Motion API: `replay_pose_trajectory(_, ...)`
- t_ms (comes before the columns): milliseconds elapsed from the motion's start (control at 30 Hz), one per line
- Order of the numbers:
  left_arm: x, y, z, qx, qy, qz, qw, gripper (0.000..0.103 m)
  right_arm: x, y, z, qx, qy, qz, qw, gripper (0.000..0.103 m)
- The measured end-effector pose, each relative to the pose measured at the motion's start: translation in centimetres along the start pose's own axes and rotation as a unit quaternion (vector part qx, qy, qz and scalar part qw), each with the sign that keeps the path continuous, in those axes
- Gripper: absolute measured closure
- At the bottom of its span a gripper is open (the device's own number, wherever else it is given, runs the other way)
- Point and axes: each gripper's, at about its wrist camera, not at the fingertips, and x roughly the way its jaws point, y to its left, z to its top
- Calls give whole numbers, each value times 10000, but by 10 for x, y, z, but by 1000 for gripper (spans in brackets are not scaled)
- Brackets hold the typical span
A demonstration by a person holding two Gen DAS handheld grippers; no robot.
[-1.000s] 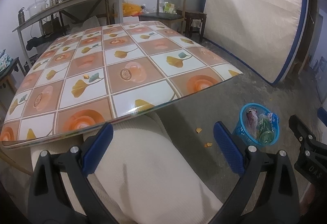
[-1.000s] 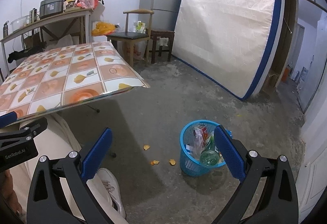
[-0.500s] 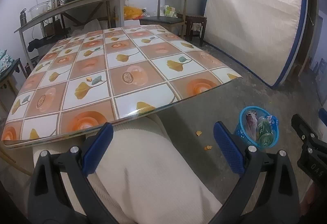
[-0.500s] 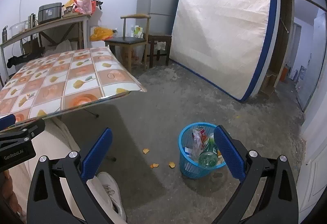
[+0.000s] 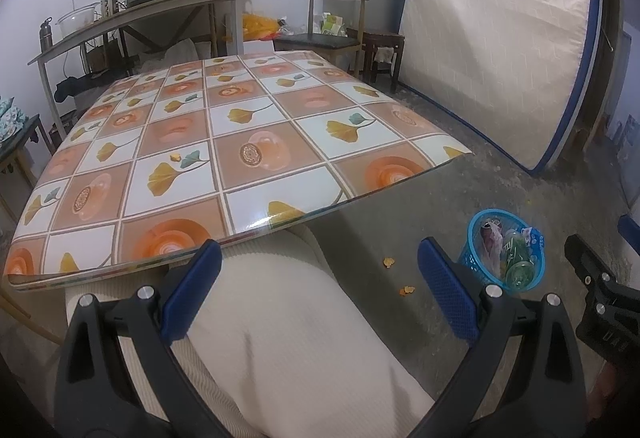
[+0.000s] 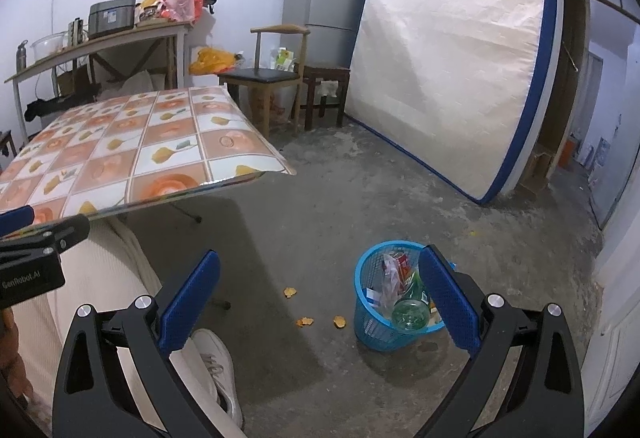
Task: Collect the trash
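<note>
Orange scraps, three of them, lie on the concrete floor (image 6: 304, 198) near the blue basket (image 6: 370, 328): one scrap (image 6: 290, 292) sits a bit farther out, a second (image 6: 304, 322) and a third (image 6: 339, 322) lie closer in, the last one nearest the basket wall. One basket only, already holding a green bottle (image 6: 407, 312), a clear bag and some wrappers. A tiny orange speck also shows on the patterned bench (image 5: 175, 157), too small to say whether it's trash.

Both tools are empty. The left gripper (image 5: 320, 294) hangs over the person's lap with jaws wide, and the right gripper (image 6: 320, 294) hovers over the floor, jaws wide too, framing the scraps and the basket.

Probably the floor bits are next. They're flat and thin, so the right gripper would do best coming down low and nearly flat to the floor, straddling one piece at a time and closing gently so it doesn't crumble or skid away. Nearest to the basket first seems sensible, short carry. Worth keeping clear of the white shoe (image 6: 218, 366).
</note>
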Motion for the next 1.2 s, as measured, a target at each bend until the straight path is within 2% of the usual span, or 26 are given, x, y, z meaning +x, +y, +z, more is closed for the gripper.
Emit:
replay_pose_trajectory(300, 0, 0, -1, -24, 9, 23, 10000, 8, 2, 6, -3, -104, 68, 157, 9998, 6)
replay_pose_trajectory(900, 5, -2, -3, -27, 116, -5, 9999, 8, 3, 2, -8, 134, 173, 108, 9997, 6)
replay_pose_trajectory(1200, 7, -2, -4, -69, 168, 20, 9998, 8, 3, 5, -10, 63, 189, 149, 9997, 6)
